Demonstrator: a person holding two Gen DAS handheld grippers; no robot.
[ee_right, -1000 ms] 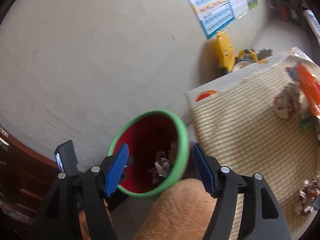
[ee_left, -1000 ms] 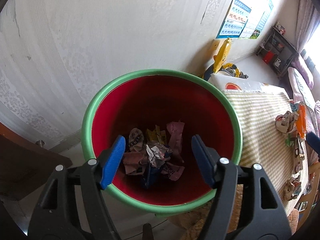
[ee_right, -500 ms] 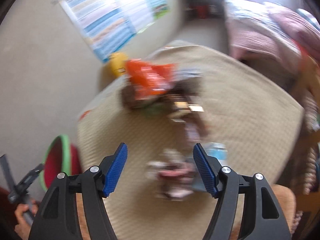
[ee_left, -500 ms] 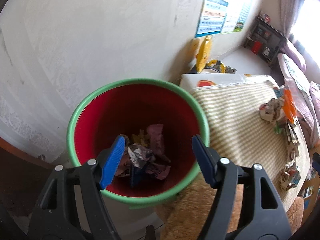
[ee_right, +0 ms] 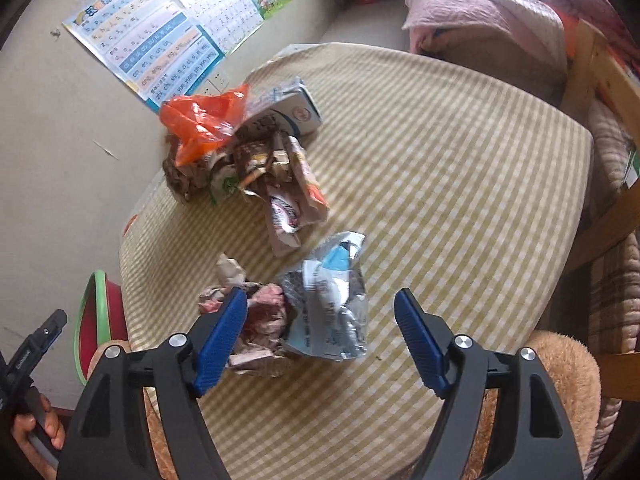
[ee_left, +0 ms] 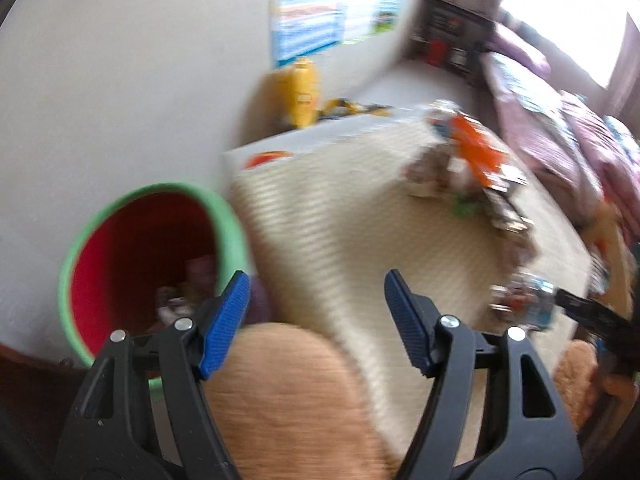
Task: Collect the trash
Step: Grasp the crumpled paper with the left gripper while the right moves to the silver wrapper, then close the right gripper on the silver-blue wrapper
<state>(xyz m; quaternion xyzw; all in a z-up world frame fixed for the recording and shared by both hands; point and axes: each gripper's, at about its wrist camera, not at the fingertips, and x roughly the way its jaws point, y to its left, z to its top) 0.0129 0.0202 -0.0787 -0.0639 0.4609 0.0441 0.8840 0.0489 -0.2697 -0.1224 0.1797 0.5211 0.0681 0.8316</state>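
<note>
A red bin with a green rim (ee_left: 148, 256) stands left of the striped table (ee_left: 340, 232), with crumpled scraps inside. My left gripper (ee_left: 316, 308) hangs open and empty above the table's near corner, beside the bin. In the right wrist view my right gripper (ee_right: 320, 320) hovers over the table with its jaws opening. A crumpled silver and blue wrapper (ee_right: 332, 300) and a pink crumpled wad (ee_right: 260, 312) lie below them, untouched. Farther back sits a heap with an orange bag (ee_right: 204, 120), a white carton (ee_right: 288, 112) and torn wrappers (ee_right: 292, 200). The bin (ee_right: 94, 320) shows at the left edge.
A fuzzy tan cushion (ee_left: 288, 400) sits at the table's near edge. A yellow toy (ee_left: 300, 92) stands by the wall under posters (ee_right: 160, 48). A bed with pink covers (ee_right: 500, 12) and a wooden frame (ee_right: 600, 80) border the table's right side.
My left gripper has swung from over the bin to the right, toward the table. My right gripper has moved from beside the bin to above the wrappers on the table, and its jaws stand wider.
</note>
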